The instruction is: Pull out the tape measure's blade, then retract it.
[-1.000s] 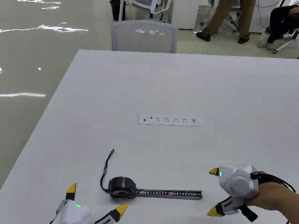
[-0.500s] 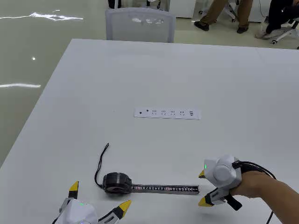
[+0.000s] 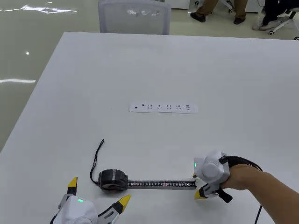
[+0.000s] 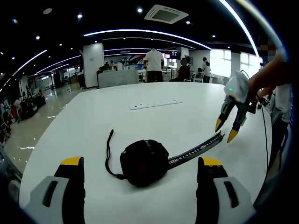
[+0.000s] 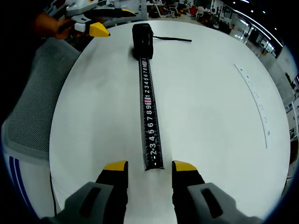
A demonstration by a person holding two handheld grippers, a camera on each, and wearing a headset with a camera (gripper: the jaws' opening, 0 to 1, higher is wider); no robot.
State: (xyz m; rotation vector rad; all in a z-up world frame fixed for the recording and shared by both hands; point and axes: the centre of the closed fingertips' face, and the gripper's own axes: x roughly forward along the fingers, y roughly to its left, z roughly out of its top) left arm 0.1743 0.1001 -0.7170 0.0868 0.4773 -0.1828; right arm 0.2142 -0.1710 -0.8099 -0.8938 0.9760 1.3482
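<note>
A black tape measure case (image 3: 112, 179) lies near the table's front edge, its blade (image 3: 163, 184) pulled out flat to the right. In the right gripper view the blade (image 5: 150, 121) runs from the case (image 5: 142, 35) toward me, and its end lies between the jaws of my open right gripper (image 5: 150, 166), apart from both. In the head view the right gripper (image 3: 198, 185) sits at the blade's tip. My left gripper (image 3: 98, 192) stands open just in front of the case (image 4: 144, 161), touching nothing, and its view also shows the right gripper (image 4: 226, 129).
A white power strip (image 3: 163, 108) lies flat mid-table. The case's black wrist strap (image 3: 97, 156) trails away from me. A grey chair (image 3: 133, 16) stands at the far edge, with people's legs (image 3: 205, 9) behind it. The table's left edge (image 3: 28, 112) drops to the glossy floor.
My right gripper has moved left and down to the blade's end, which now lies between its jaws. The head camera has tilted down. The left gripper and tape measure have stayed put.
</note>
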